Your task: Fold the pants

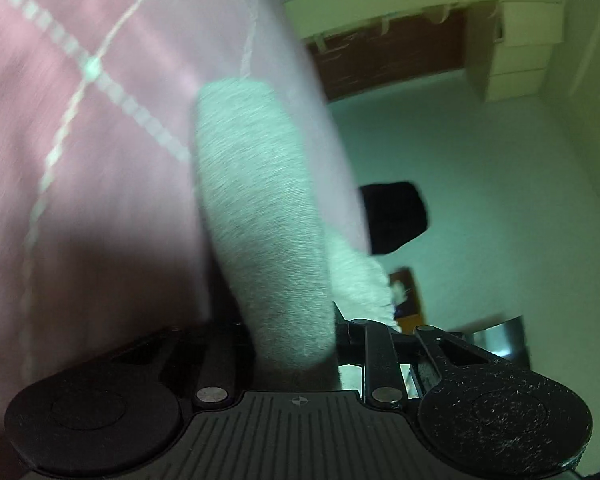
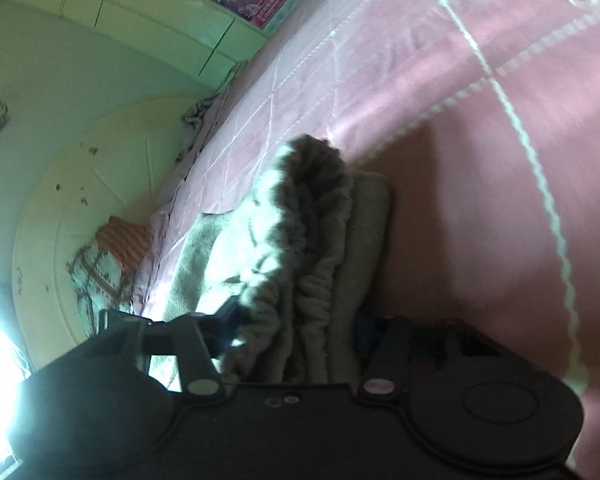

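The grey pants [image 1: 260, 216] run up from between my left gripper's [image 1: 292, 344] jaws, which are shut on a folded leg end of the cloth. A second fold of the pants hangs to the right. In the right wrist view the pants [image 2: 312, 232] show their gathered elastic waistband, bunched between my right gripper's [image 2: 300, 344] jaws, which are shut on it. More of the pants lies flat on the pink bedspread [image 2: 460, 120] to the left of the waistband. The fingertips of both grippers are hidden by cloth.
The pink quilted bedspread [image 1: 80, 140] fills the left of the left wrist view. A black object [image 1: 396, 216] and a pale floor lie beyond the bed edge. Pale green cabinets [image 2: 120, 8] and a patterned pillow [image 2: 100, 272] sit past the bed in the right wrist view.
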`<state>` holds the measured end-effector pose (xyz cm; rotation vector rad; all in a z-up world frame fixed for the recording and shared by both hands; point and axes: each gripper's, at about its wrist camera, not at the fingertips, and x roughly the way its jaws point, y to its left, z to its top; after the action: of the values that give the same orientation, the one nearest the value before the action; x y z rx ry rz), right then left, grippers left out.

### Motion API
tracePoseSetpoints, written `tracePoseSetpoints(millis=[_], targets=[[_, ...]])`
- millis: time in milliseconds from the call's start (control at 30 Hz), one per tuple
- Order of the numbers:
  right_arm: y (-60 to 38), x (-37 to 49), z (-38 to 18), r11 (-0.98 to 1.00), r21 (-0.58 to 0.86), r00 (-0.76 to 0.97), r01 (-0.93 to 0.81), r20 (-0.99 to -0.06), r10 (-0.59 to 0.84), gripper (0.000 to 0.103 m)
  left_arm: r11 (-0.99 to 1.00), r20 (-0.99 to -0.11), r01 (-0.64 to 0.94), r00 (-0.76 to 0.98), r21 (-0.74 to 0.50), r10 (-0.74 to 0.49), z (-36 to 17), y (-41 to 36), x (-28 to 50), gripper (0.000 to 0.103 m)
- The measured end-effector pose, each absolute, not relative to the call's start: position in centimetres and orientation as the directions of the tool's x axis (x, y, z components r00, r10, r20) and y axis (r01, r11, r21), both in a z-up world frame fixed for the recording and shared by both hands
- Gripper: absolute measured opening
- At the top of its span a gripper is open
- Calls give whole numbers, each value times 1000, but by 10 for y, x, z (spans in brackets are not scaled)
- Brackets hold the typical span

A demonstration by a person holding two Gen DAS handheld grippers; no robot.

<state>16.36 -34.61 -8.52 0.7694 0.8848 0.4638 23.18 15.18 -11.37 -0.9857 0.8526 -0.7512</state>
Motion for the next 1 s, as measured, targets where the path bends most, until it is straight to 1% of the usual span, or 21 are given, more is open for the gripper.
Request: tracePoseSetpoints(millis=[67, 233, 300, 333, 367, 400, 433, 467, 500, 533, 567, 600, 667, 733, 767, 800, 833, 867, 900, 967, 1000], targets=[[-340, 169, -67, 670, 734, 568, -110, -507, 649, 49, 376, -248, 191, 479, -907, -842, -100, 149, 240, 25], [-333, 212, -31, 660, 725, 597, -196, -446, 667, 48, 387, -210, 237, 542, -891, -814, -66, 167, 271, 25], [-330, 238, -22, 657, 724, 598, -209, -437, 672, 48, 412, -228, 222, 565, -884, -793, -58, 170, 290, 25], [-329, 252, -21, 658, 725, 598, -204, -440, 670, 49, 443, -262, 190, 584, -876, -768, -59, 170, 299, 26], [-327, 265, -22, 668, 718, 601, -194, -451, 660, 51, 498, -328, 129, 608, -858, -723, -63, 171, 307, 29], [-325, 276, -26, 692, 700, 610, -173, -476, 634, 59, 564, -413, 55, 623, -824, -664, -68, 173, 311, 37], [-324, 284, -33, 736, 666, 622, -121, -527, 579, 67, 632, -511, -26, 615, -775, -601, -77, 171, 314, 38], [-322, 291, -44, 794, 607, 620, -19, -616, 486, 73, 658, -547, -45, 599, -751, -584, -82, 170, 311, 38], [-320, 296, -56, 841, 535, 575, 86, -716, 396, 67, 667, -538, -17, 607, -745, -585, -79, 168, 303, 38], [-322, 292, -63, 827, 554, 570, 99, -713, 409, 67, 682, -536, 2, 617, -731, -576, -74, 164, 290, 38], [-325, 284, -64, 786, 612, 582, 84, -670, 460, 60, 706, -541, 21, 627, -708, -561, -67, 161, 279, 38], [-325, 274, -60, 773, 630, 598, 73, -648, 471, 58, 728, -535, 51, 644, -684, -547, -59, 156, 266, 39], [-319, 254, -45, 803, 596, 651, -16, -603, 460, 60, 786, -555, 77, 666, -613, -498, -48, 142, 249, 48], [-311, 249, -43, 795, 603, 645, -61, -584, 493, 60, 841, -624, 48, 648, -538, -436, -50, 136, 253, 56], [-307, 253, -48, 810, 585, 626, -52, -612, 482, 61, 844, -626, 39, 652, -535, -427, -49, 135, 254, 57], [-306, 259, -54, 839, 544, 605, -21, -661, 443, 68, 843, -638, 11, 649, -538, -415, -44, 130, 255, 57], [-303, 264, -57, 854, 521, 595, 14, -691, 411, 78, 847, -652, -5, 641, -531, -404, -40, 126, 250, 57], [-300, 268, -56, 868, 493, 578, 61, -726, 372, 79, 860, -666, -1, 634, -510, -394, -34, 121, 245, 57], [-295, 266, -53, 873, 481, 569, 76, -740, 358, 76, 880, -683, 4, 629, -474, -371, -25, 117, 238, 57], [-281, 248, -33, 910, 412, 598, 42, -740, 307, 71, 914, -682, 32, 654, -405, -326, -5, 104, 214, 67], [-273, 234, -21, 927, 374, 620, 17, -732, 284, 71, 925, -666, 25, 687, -379, -291, 5, 98, 199, 81]])
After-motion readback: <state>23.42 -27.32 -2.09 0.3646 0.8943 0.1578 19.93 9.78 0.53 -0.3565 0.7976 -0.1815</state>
